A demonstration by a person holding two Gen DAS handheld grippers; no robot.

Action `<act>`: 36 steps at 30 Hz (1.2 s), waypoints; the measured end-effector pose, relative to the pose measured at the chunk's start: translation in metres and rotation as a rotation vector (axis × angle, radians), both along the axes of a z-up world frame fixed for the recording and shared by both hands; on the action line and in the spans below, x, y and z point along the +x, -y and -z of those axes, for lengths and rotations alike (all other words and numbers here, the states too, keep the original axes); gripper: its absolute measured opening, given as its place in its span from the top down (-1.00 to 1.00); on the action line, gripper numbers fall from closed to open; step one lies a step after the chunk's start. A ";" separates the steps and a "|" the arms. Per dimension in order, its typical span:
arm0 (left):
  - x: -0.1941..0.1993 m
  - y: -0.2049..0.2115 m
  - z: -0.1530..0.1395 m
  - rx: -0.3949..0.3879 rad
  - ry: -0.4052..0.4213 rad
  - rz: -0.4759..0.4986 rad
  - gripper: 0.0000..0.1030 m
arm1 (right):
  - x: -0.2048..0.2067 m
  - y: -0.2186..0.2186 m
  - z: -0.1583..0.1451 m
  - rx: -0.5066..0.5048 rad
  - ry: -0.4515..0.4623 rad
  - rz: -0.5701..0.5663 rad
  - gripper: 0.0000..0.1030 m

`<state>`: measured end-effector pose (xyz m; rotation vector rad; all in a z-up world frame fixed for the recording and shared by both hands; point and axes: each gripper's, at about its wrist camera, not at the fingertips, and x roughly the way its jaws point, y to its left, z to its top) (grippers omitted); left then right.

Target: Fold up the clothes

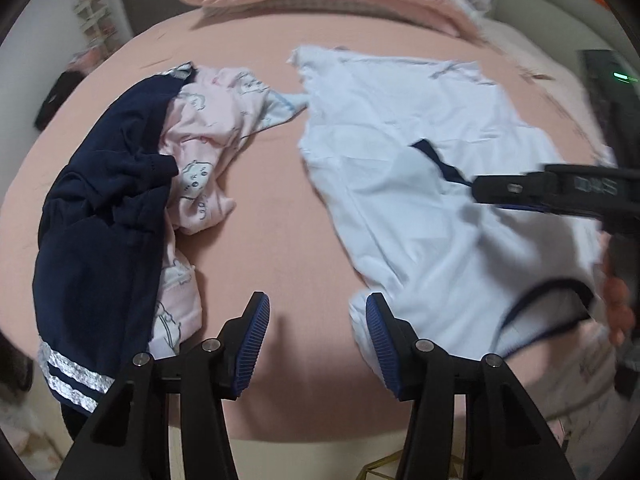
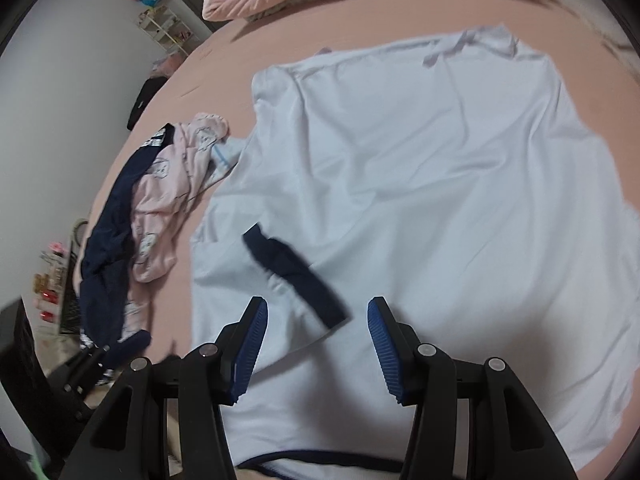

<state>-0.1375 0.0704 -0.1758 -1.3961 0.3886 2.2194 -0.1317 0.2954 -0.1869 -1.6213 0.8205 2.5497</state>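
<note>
Now both grippers hang with fingers spread and holding nothing: the left gripper [image 1: 317, 338] sits over bare bed [image 1: 260, 216] at the white shirt's [image 1: 420, 184] near corner, the right gripper [image 2: 318, 346] over the shirt's lower half beside a navy cuff [image 2: 296, 272] folded across it. My worry is the left fingers closing on sheet with the hem, or bunching the thin cloth and skewing the fold. Only the left view shows the unfolded navy-and-pink pile [image 1: 120, 216] up close and a hand [image 1: 618, 308]; the right view shows the whole shirt spread flat.
</note>
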 end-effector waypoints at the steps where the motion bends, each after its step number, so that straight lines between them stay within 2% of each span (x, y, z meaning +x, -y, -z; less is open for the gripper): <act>1: 0.004 0.003 -0.001 0.015 0.007 0.023 0.08 | 0.000 0.003 0.000 0.005 0.003 -0.011 -0.01; 5: 0.014 0.005 0.001 0.048 0.033 0.053 0.08 | 0.001 0.013 -0.001 0.068 0.020 -0.033 -0.01; 10: 0.015 0.007 0.008 0.154 0.131 0.066 0.08 | 0.001 0.012 0.004 0.019 0.038 -0.027 -0.01; 14: 0.012 0.000 0.012 0.180 0.125 0.086 0.07 | 0.000 0.013 0.007 0.021 0.054 -0.028 -0.01; 19: 0.007 -0.004 0.022 0.246 0.153 0.062 0.09 | 0.001 0.014 0.007 -0.028 0.059 -0.032 -0.01; 21: 0.012 -0.005 0.021 0.245 0.110 0.048 0.44 | 0.000 0.017 0.008 -0.020 0.071 -0.044 -0.01; 22: 0.014 -0.005 0.019 0.237 0.082 0.038 0.70 | 0.000 0.018 0.009 -0.013 0.075 -0.048 -0.01; 27: 0.022 -0.001 0.012 0.217 -0.015 -0.006 0.85 | 0.001 0.028 0.007 -0.002 0.070 -0.074 -0.01; 29: 0.032 -0.001 0.006 0.199 -0.068 0.026 0.86 | 0.002 0.032 0.006 0.005 0.065 -0.079 -0.01; 31: 0.039 -0.002 0.003 0.197 -0.080 0.060 0.86 | 0.003 0.037 0.005 0.013 0.061 -0.080 -0.01; 33: 0.045 -0.004 0.004 0.163 -0.096 0.065 0.86 | 0.004 0.042 0.004 -0.011 0.051 -0.086 -0.01; 36: 0.056 -0.011 0.009 0.058 -0.152 0.085 0.86 | 0.005 0.054 0.000 -0.043 0.027 -0.119 -0.01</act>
